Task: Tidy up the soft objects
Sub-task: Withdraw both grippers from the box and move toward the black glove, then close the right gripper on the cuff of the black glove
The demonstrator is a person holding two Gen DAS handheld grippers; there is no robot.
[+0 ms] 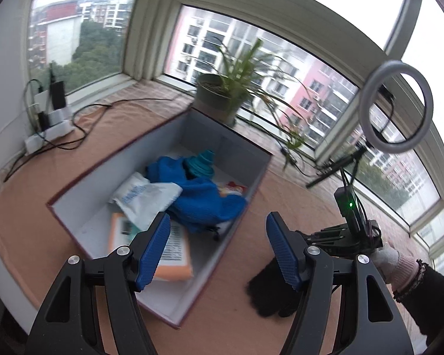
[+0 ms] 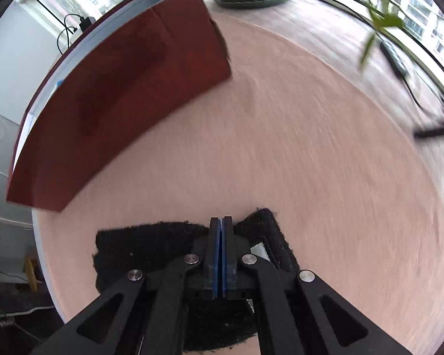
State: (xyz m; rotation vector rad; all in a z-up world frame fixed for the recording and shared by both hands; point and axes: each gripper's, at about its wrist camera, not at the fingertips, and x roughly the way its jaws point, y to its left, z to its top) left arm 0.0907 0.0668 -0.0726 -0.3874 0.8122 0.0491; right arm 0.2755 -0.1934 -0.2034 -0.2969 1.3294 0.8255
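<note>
An open box (image 1: pixel 242 145) with red outside and grey inside stands on the table. In it lie a blue cloth (image 1: pixel 204 198), a white plastic packet (image 1: pixel 146 195), an orange pack (image 1: pixel 174 266) and a teal item (image 1: pixel 201 162). My left gripper (image 1: pixel 217 248) is open and empty above the box's near right corner. A black fuzzy glove (image 1: pixel 269 290) lies on the table right of the box. My right gripper (image 2: pixel 221 224) is shut on the black glove (image 2: pixel 151 251), low over the table. The box's red wall (image 2: pixel 127 88) stands to its left.
A potted plant (image 1: pixel 219 94) stands behind the box by the window. A ring light (image 1: pixel 396 106) on a stand is at the right. Chargers and cables (image 1: pixel 50 118) lie at the back left. The table edge (image 2: pixel 44 251) runs at the left in the right wrist view.
</note>
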